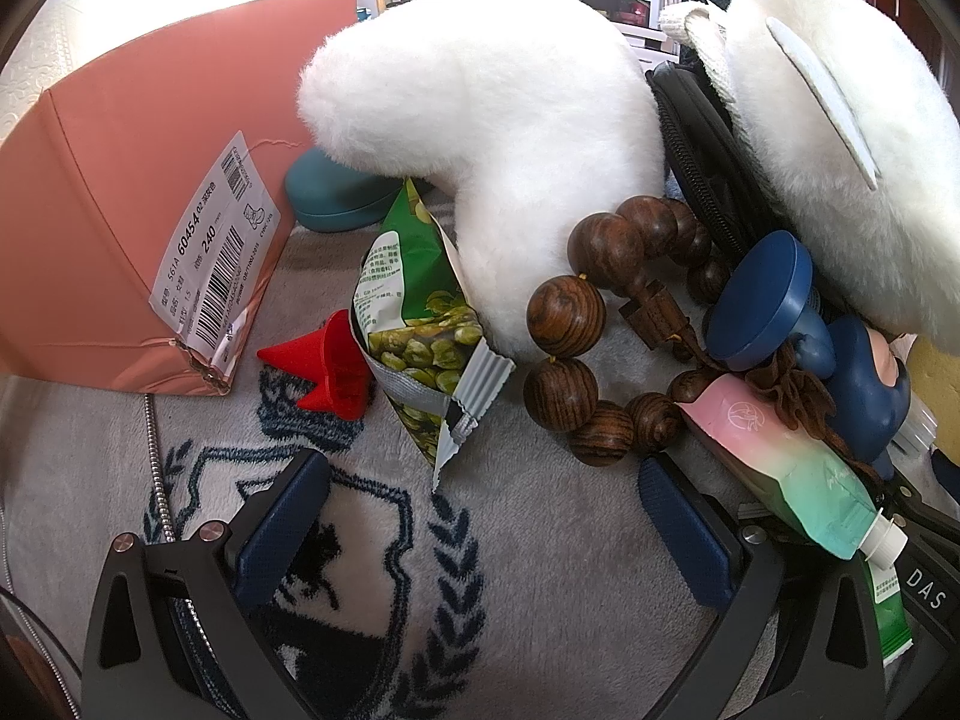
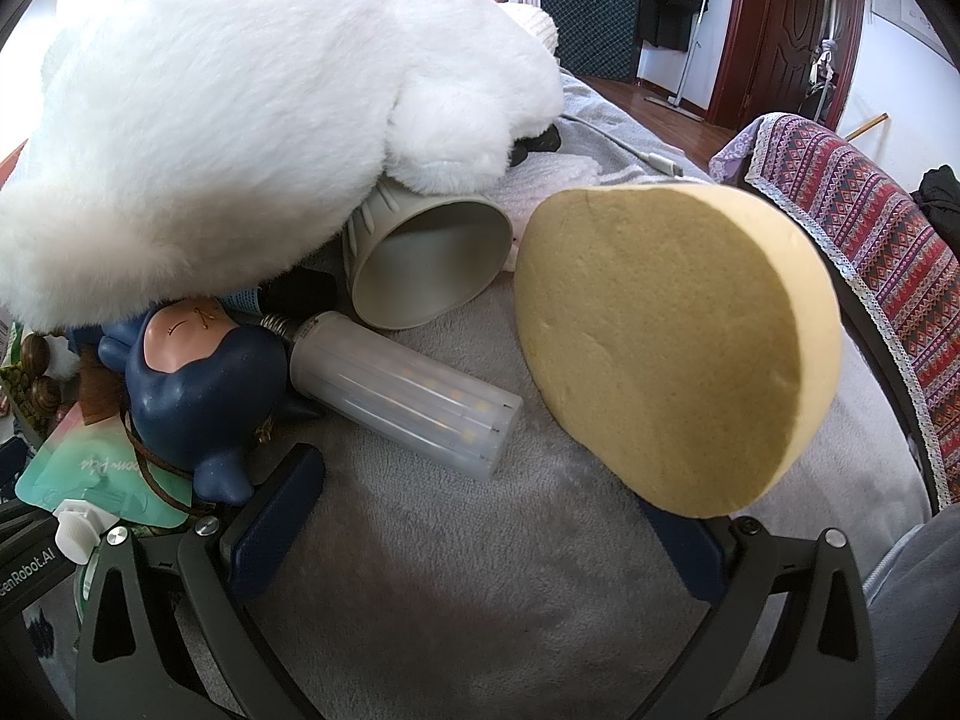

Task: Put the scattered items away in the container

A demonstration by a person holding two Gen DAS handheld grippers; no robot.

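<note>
The left gripper [image 1: 480,516] gapes wide at lower centre, holding nothing above the grey blanket [image 1: 540,600]. Past it lie a snack bag [image 1: 414,324], red cone [image 1: 324,369] and wooden beads [image 1: 570,318], with the pink box [image 1: 120,204] at upper left. The right gripper [image 2: 486,516] is also wide open and empty; the yellow sponge [image 2: 672,348] leans against its right finger, the bulb [image 2: 408,390] sits centre, and the cup [image 2: 426,258] lies tipped above.

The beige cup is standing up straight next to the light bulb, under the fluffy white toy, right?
Not quite. The beige cup is not standing up straight: it lies tipped on its side, with its open mouth facing the camera. The right wrist view shows this. The rest is right: it is next to the light bulb and tucked under the fluffy white toy.
</note>
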